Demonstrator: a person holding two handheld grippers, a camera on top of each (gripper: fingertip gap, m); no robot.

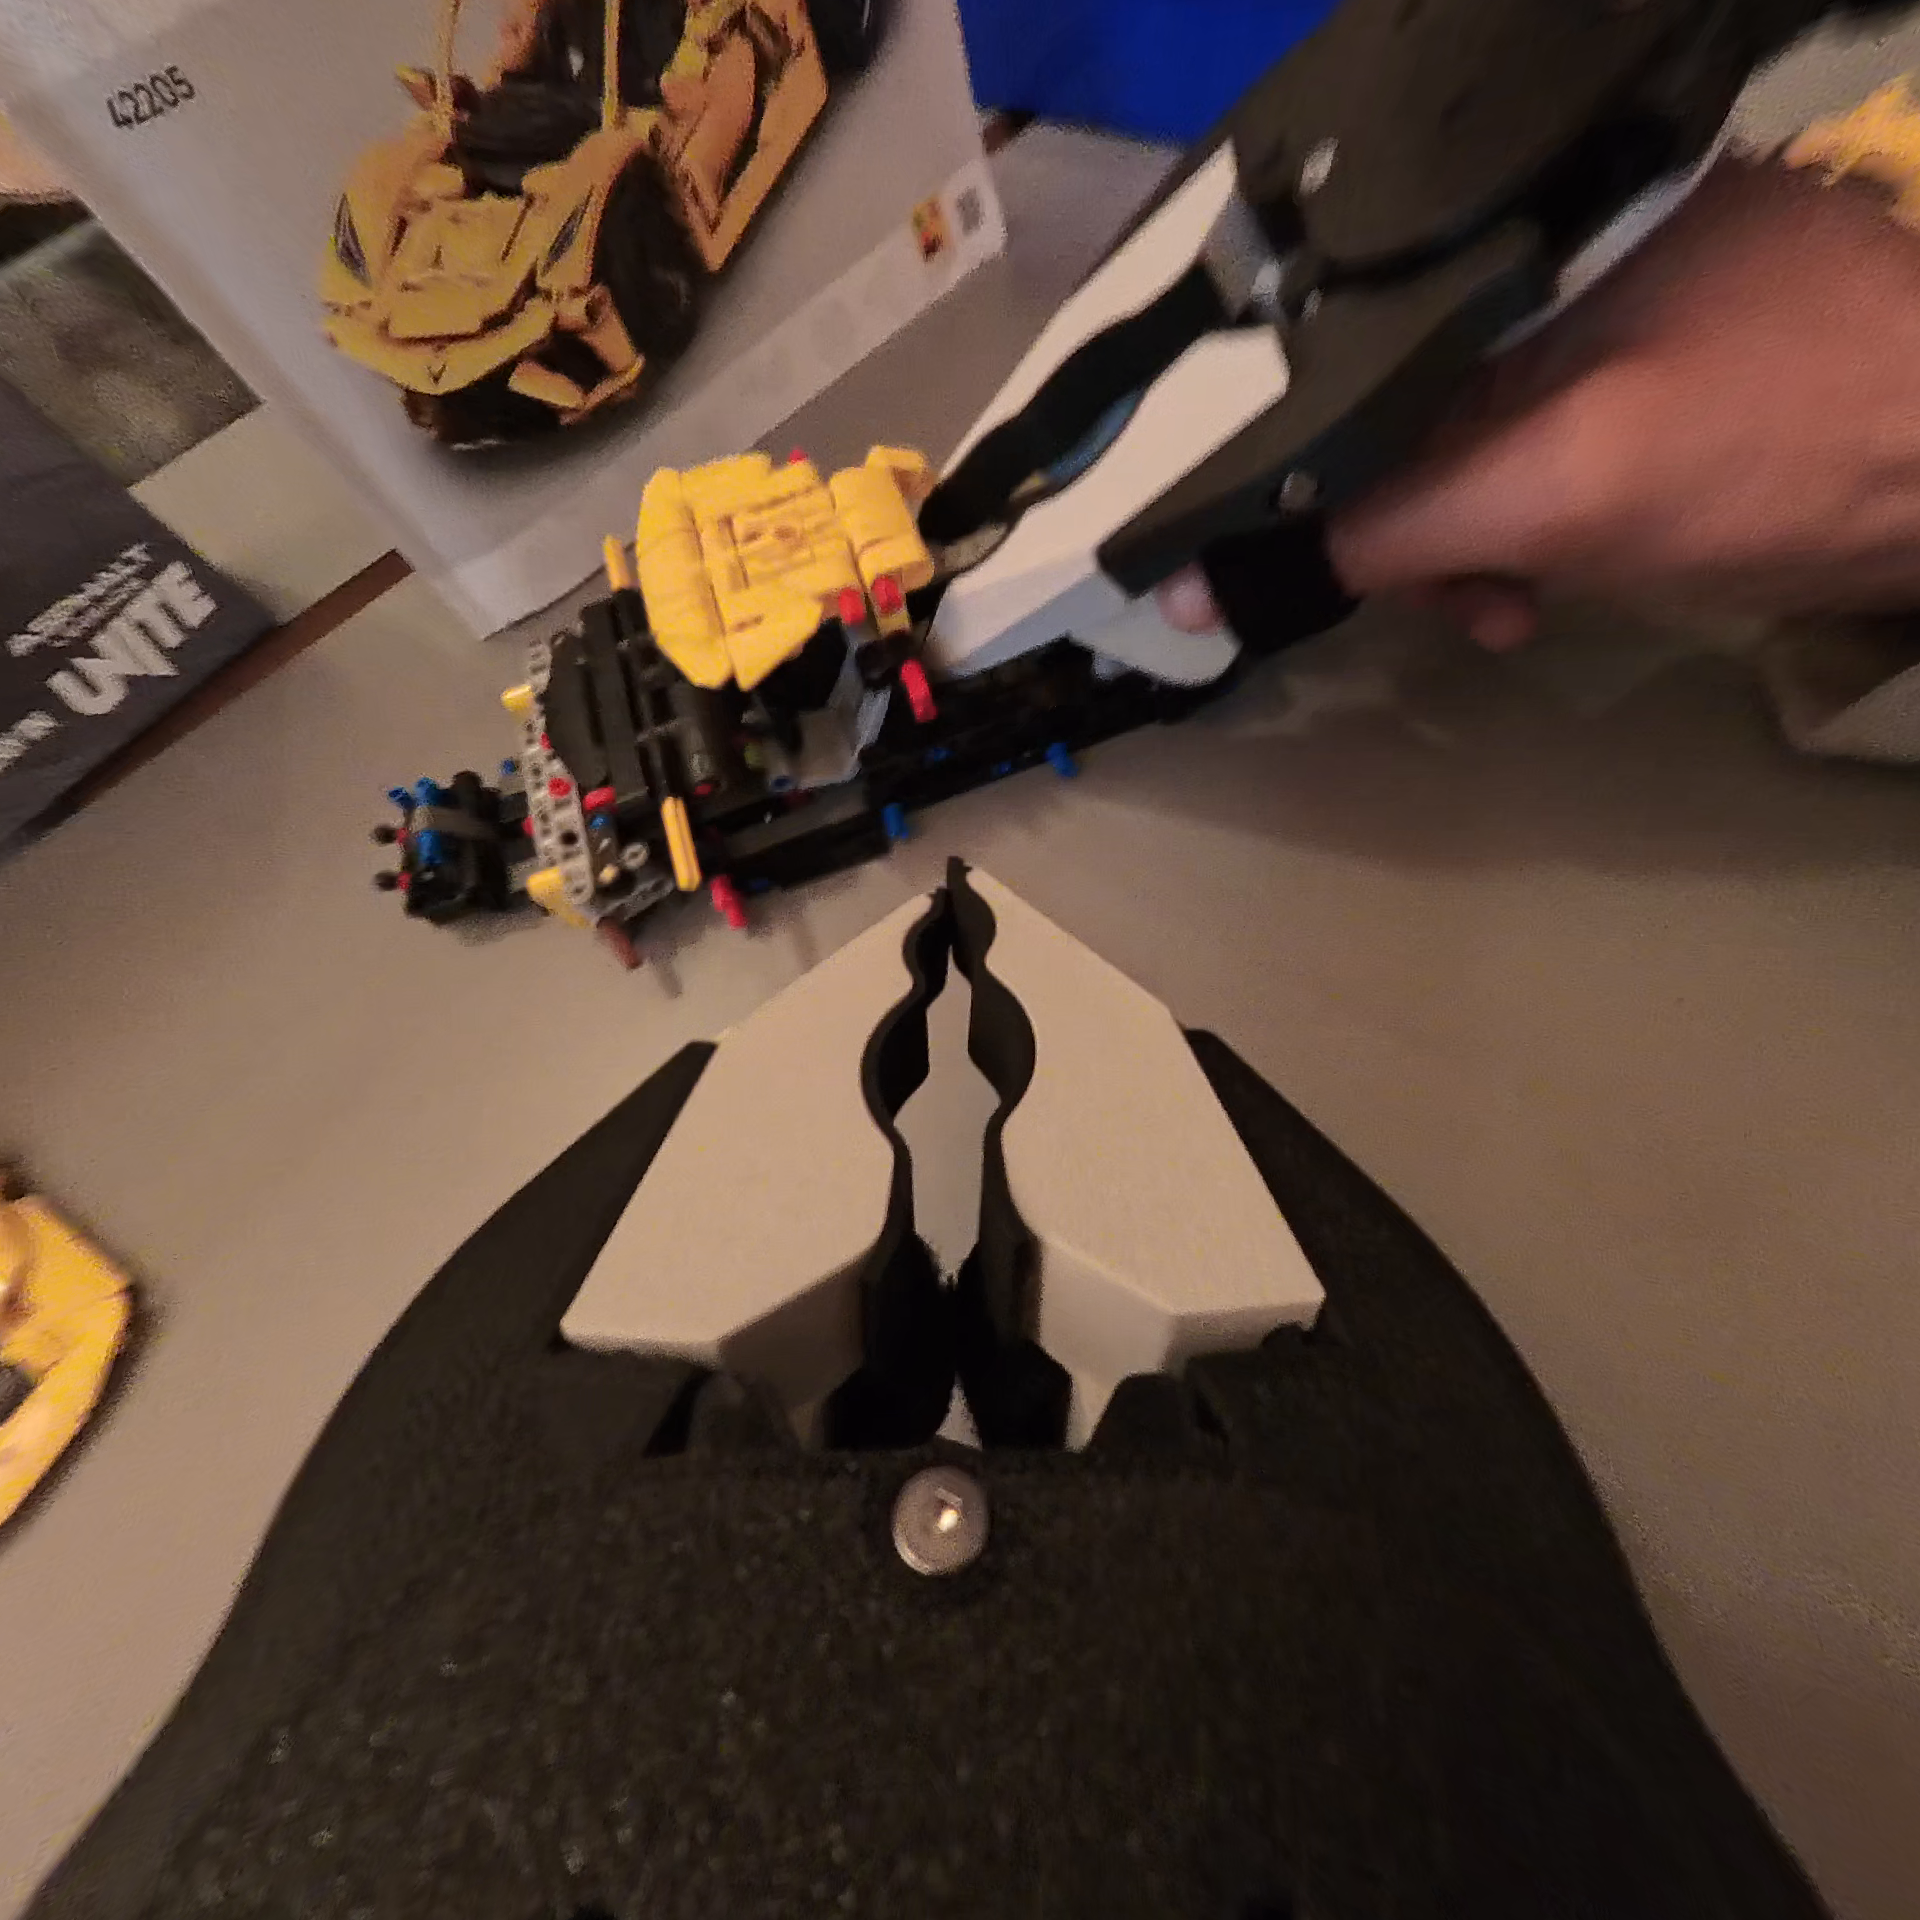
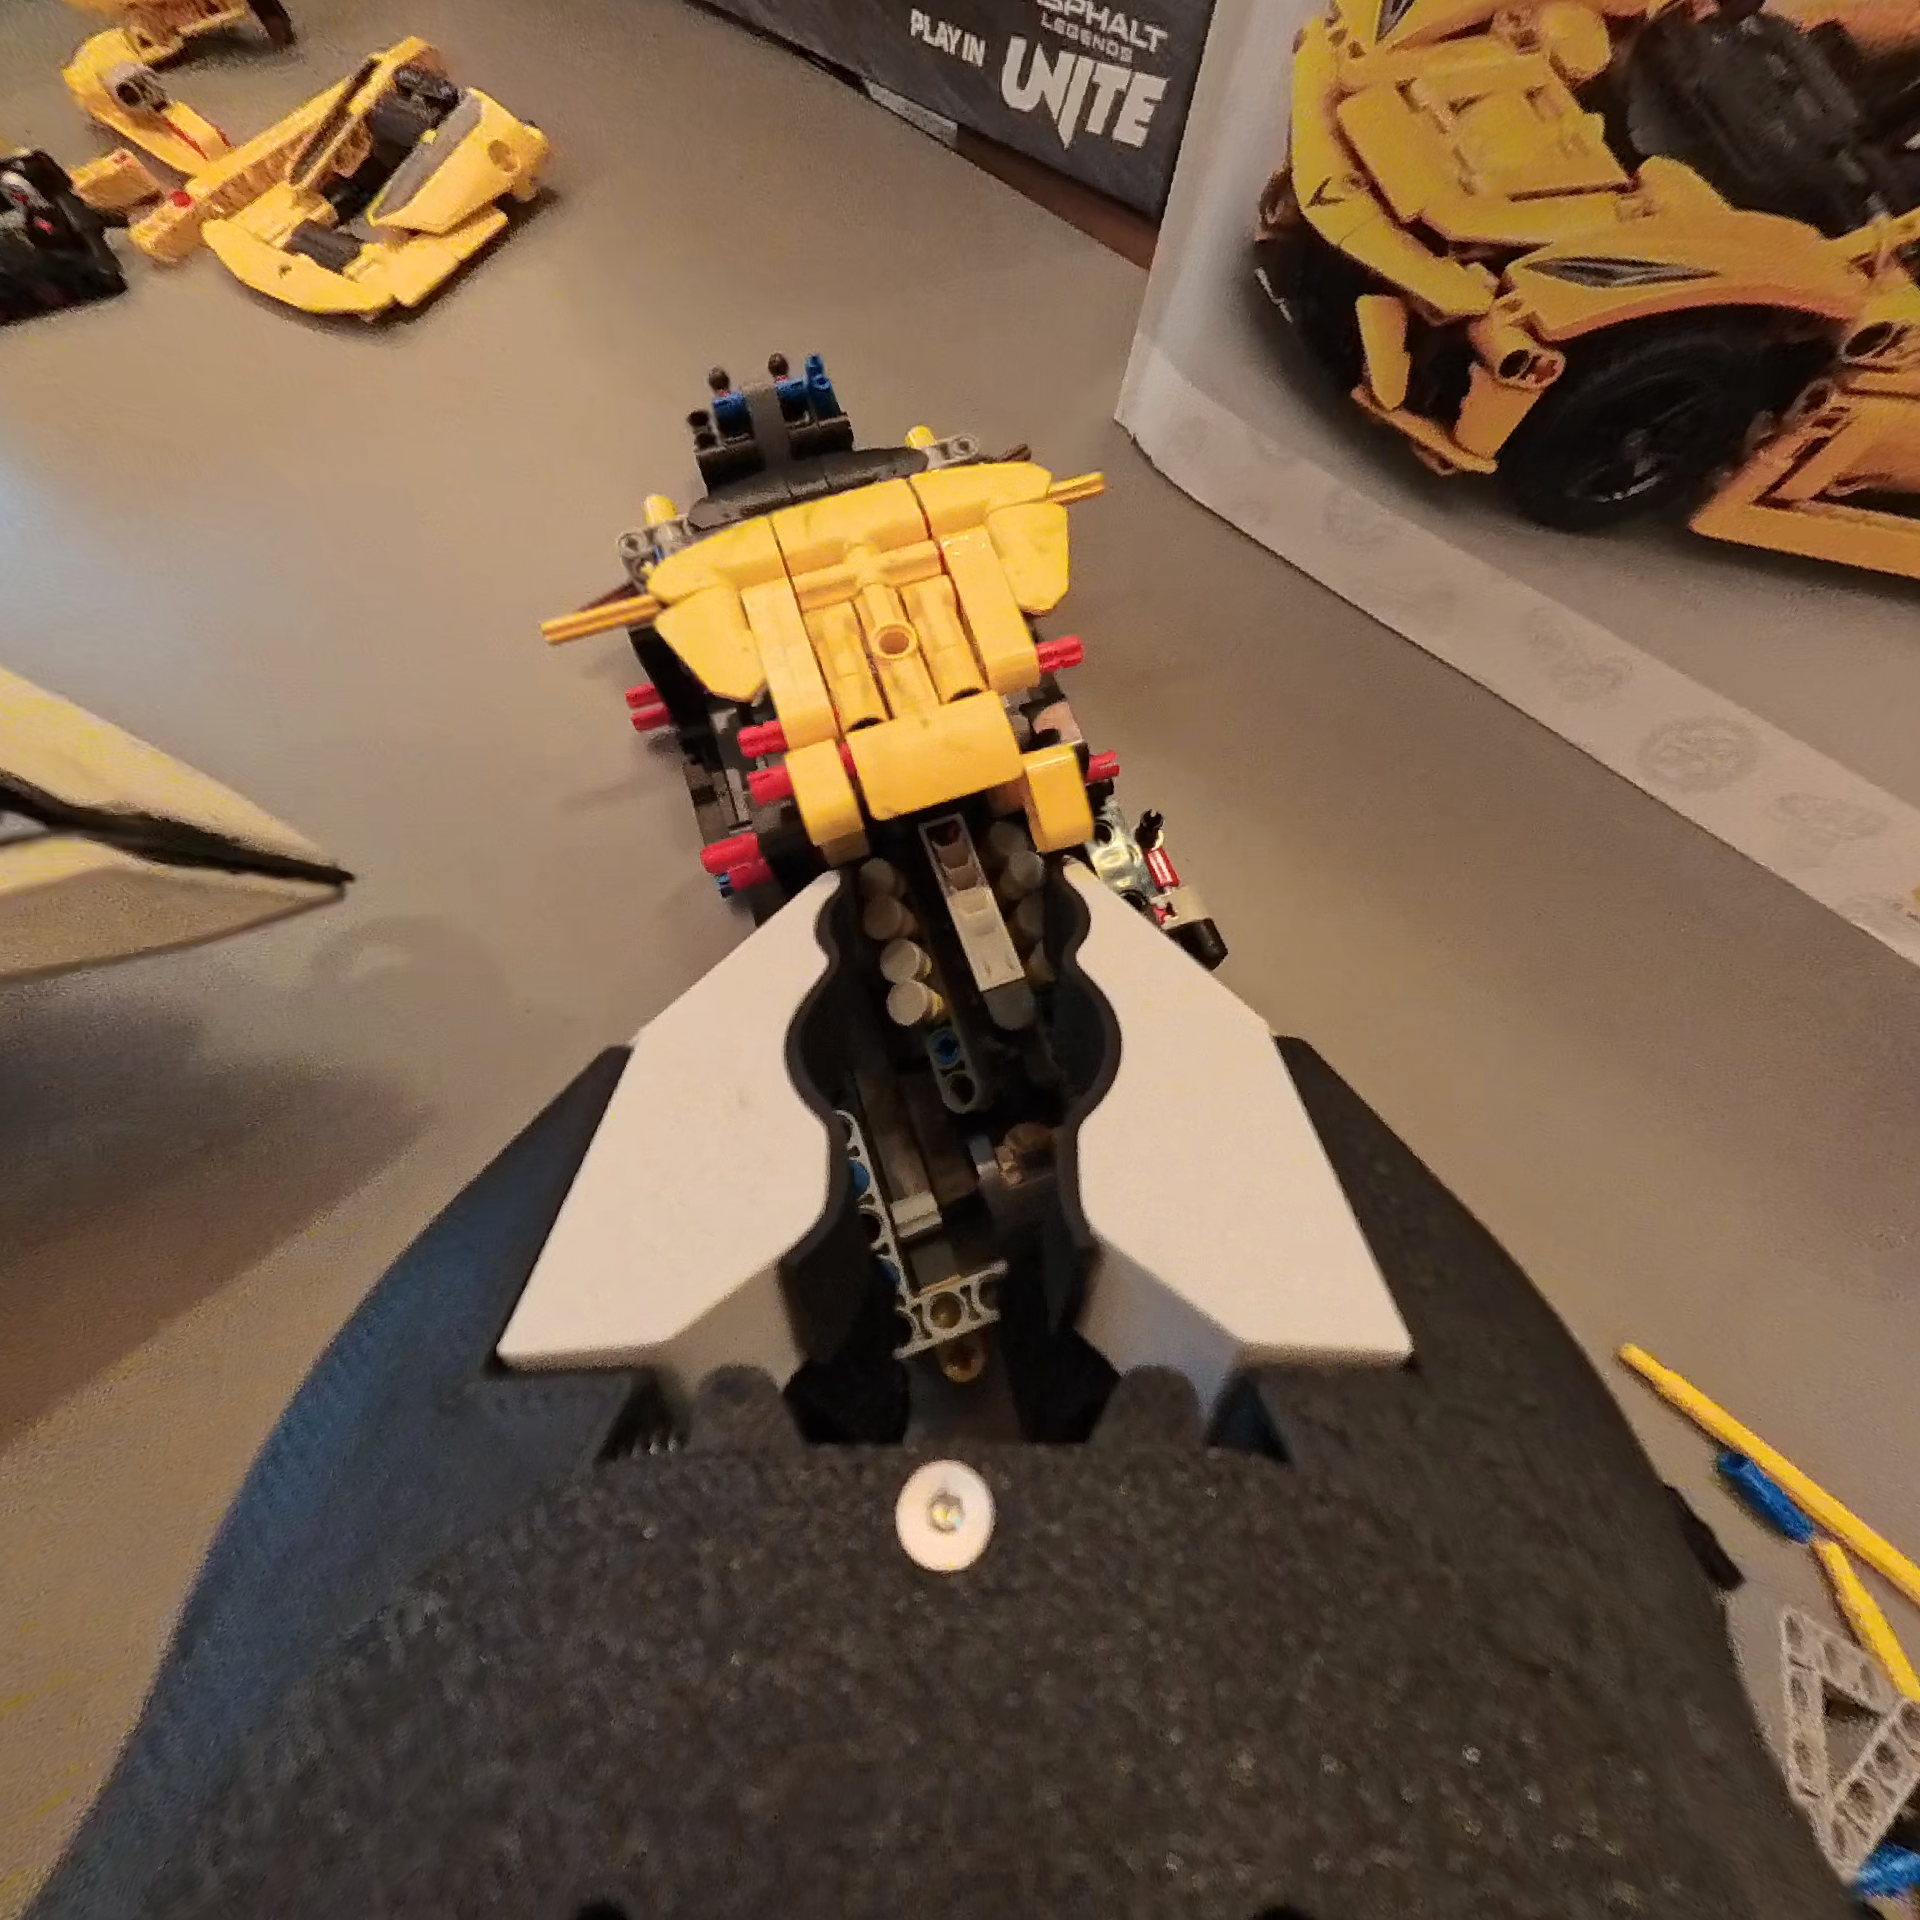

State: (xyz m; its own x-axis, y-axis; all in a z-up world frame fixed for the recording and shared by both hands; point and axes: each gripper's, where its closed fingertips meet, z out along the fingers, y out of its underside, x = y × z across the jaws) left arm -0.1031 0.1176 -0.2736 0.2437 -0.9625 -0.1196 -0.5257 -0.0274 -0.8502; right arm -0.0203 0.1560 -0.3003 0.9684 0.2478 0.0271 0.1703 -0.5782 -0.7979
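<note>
In the left wrist view, the left gripper [image 1: 954, 883] hovers over the grey table [image 1: 1455, 1039] with its two fingers drawn together, tips touching and nothing between them. Just beyond the tips lies a partly built brick car chassis [image 1: 727, 769], black with red and blue pins, carrying a yellow bodywork panel [image 1: 774, 561] on top. The right gripper [image 1: 961, 525] reaches in from the upper right, held by a person's hand [image 1: 1662, 436], and its dark fingertips meet the yellow panel's near edge; motion blur makes it hard to tell exactly what they pinch. Behind stands a white instruction booklet [image 1: 644, 260] picturing a yellow car, beside a dark box [image 1: 94, 623] at the left edge, cut off. A yellow piece [image 1: 52, 1340] at lower left is also cropped. In the right wrist view, the right gripper [image 2: 961, 883] straddles the chassis [image 2: 935, 1091], its fingers spread on either side of the black frame and lying against it, with the yellow panel [image 2: 883, 623] just ahead of the tips; whether the pads press firmly is hidden by the fingers themselves. The left gripper's tip [image 2: 208, 852] shows at the left edge. A loose yellow body section [image 2: 353, 197] lies far left, and yellow axles with a grey frame piece [image 2: 1849, 1662] lie at lower right, cut off.
</note>
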